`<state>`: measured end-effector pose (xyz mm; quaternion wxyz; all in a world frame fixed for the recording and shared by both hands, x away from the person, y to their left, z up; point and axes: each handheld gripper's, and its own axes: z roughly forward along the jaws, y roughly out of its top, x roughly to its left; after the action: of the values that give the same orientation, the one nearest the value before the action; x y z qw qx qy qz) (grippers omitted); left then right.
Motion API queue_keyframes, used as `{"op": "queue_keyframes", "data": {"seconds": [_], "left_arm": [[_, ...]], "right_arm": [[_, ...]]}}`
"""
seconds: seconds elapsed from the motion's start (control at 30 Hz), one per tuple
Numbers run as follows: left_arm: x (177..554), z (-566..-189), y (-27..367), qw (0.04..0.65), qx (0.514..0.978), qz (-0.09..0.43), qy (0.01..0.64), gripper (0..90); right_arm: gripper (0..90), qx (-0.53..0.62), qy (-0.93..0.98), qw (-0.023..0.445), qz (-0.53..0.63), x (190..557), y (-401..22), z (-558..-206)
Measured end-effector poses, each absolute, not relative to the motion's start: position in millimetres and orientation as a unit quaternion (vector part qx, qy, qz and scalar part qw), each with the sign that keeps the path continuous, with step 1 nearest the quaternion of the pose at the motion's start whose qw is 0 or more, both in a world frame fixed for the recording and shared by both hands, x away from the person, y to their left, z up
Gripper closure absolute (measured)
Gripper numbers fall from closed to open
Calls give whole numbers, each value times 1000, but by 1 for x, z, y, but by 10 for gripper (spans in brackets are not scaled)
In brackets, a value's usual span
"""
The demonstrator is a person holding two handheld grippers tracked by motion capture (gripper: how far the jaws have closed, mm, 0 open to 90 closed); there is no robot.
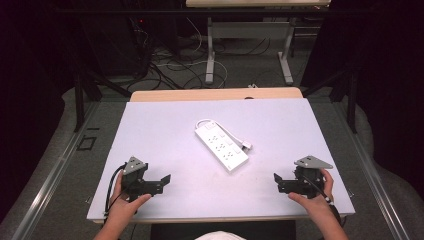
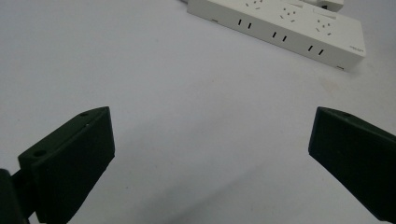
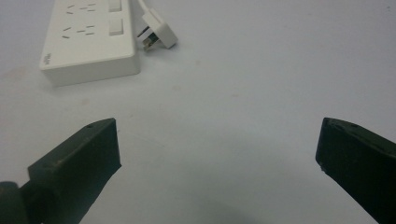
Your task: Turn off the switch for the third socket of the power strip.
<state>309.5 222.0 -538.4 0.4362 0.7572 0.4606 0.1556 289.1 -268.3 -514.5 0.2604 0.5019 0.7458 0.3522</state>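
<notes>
We see a pale grey tabletop [image 1: 165, 150] spread wide before us, and near its middle lies a white power strip [image 1: 221, 145], flat on its back with the socket face up. Its long axis runs on a diagonal in the high view: the far end sits up and to the left, the near end comes down and to the right, toward the right side of the table. It is a slim rectangular bar with squared corners and a row of socket groups along its top, each group beside a small raised button. Dark paired slots line its long side in the left gripper view, and a small grey mark sits on the near end face. Its white cord [image 1: 206, 121] loops out of the far end and runs back along the right side to a white plug [image 1: 246, 146], which lies just beside the bar, prongs showing.

Our left gripper [image 1: 159, 183] rests low at the near left, jaws spread wide with nothing between them. Our right gripper [image 1: 281, 184] rests at the near right, likewise wide open and empty. Both stand well apart from the strip.
</notes>
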Motion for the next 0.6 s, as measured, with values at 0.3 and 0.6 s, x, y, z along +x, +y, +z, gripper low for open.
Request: {"op": "queue_keyframes", "data": {"seconds": [0.3,0.6], "left_arm": [[310,-539,221,441,750,163,465,7],[309,-538,222,435,755,160,465,11]], "right_arm": [[0,496,746,268,355,293,-255,-514],[0,491,752,261,353,302,-249,-505]]}}
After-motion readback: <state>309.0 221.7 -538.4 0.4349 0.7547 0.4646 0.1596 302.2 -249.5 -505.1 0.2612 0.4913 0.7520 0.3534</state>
